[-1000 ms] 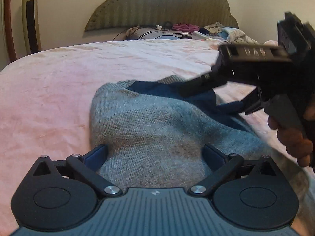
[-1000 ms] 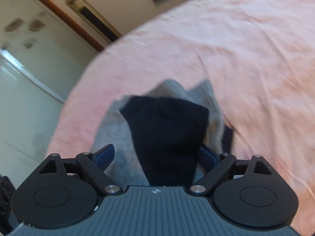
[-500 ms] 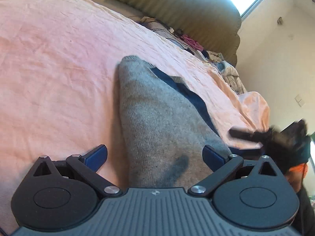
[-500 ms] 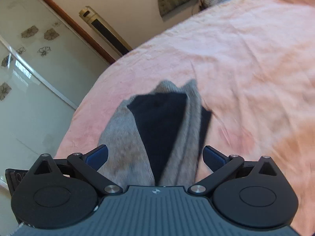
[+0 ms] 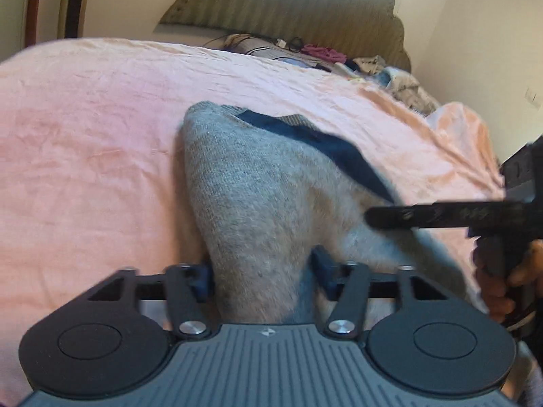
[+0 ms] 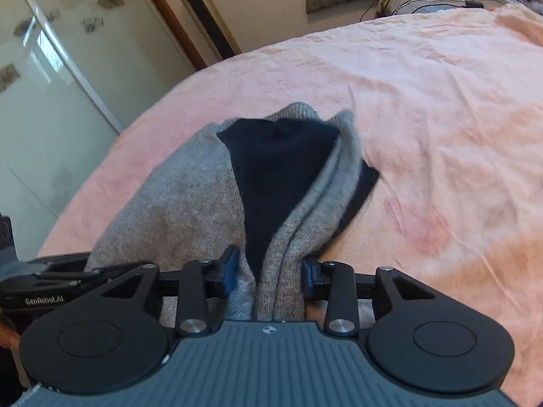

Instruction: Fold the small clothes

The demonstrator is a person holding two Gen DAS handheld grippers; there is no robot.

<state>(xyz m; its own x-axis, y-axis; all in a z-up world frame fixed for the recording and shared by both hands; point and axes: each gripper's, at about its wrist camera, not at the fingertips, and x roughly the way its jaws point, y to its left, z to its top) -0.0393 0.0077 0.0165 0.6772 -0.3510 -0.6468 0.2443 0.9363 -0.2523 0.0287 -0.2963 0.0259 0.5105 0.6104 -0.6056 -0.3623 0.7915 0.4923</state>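
A small grey knit sweater point(image 5: 258, 190) with a dark navy panel point(image 5: 339, 151) lies on the pink bedsheet point(image 5: 85, 142). My left gripper point(image 5: 263, 271) is closing on its near grey edge, the cloth bunched between the blue pads. My right gripper point(image 6: 269, 271) is shut on the sweater's point(image 6: 176, 203) other near edge, grey folds pinched between its pads beside the navy panel point(image 6: 278, 166). The right gripper also shows in the left wrist view point(image 5: 441, 215), over the sweater's right side.
A padded headboard point(image 5: 288, 6) and a pile of clothes point(image 5: 325, 54) are at the far end of the bed. A glass wardrobe door point(image 6: 44, 84) and a tall gold tower unit point(image 6: 203, 17) stand left of the bed.
Both grippers' jaws have closed in on the sweater's near edge. The right gripper has swung back over the sweater's right side, and the cloth has bunched up.
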